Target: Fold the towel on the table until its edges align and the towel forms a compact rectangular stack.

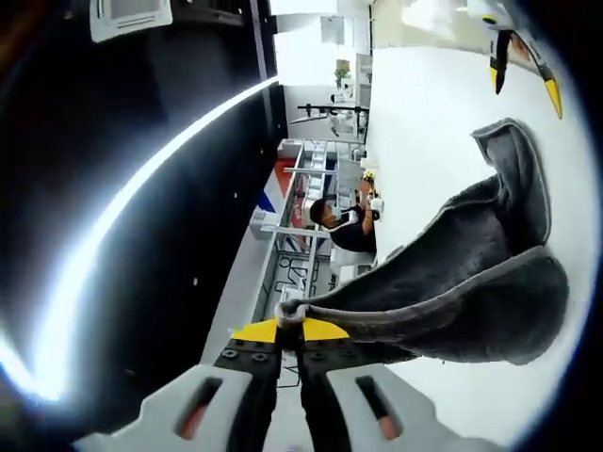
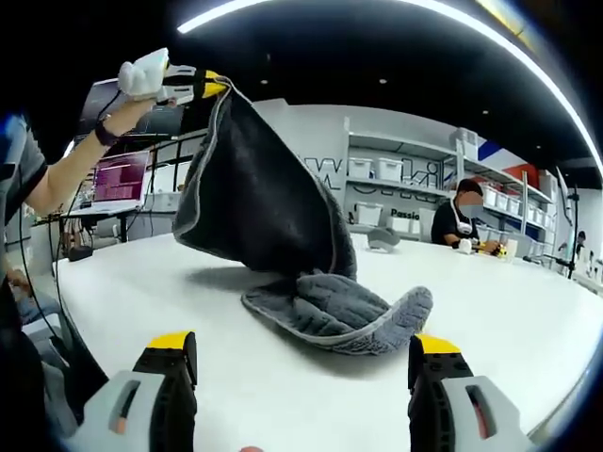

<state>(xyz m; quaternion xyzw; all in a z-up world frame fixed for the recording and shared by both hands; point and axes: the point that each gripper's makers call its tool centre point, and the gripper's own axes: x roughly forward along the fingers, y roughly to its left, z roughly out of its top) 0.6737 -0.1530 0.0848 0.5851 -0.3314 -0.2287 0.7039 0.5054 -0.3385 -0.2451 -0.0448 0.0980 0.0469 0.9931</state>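
In the left gripper view, the left gripper (image 1: 290,331) is rising from the bottom centre of the frame with its yellow-tipped jaws pressed together on a rolled corner of the grey towel (image 1: 480,282). From that pinched corner the cloth is stretching away toward the right of the frame, its thick hem running along the lower edge, and its far end is curling up in a fold against the white table (image 1: 424,132), which is filling the right side of this rolled view. At the upper right edge the right gripper (image 1: 524,68) is showing as two dark fingers with yellow tips, standing apart and clear of the cloth.

In the right gripper view, the right gripper (image 2: 301,353) is sitting at the bottom of the frame with its jaws wide apart and gripping nothing, the white table (image 2: 141,292) lying between them. Just beyond, in the centre, the towel (image 2: 273,217) is hanging in a dark sheet from the upper left, where the left gripper (image 2: 209,85) is pinching its top corner in a gloved hand (image 2: 143,75), while the lower part is lying bunched on the tabletop (image 2: 344,315). Farther back, at the right, a seated person (image 2: 459,221) is working at another table in front of shelving (image 2: 396,179), and a laptop (image 2: 118,181) is glowing at the left.
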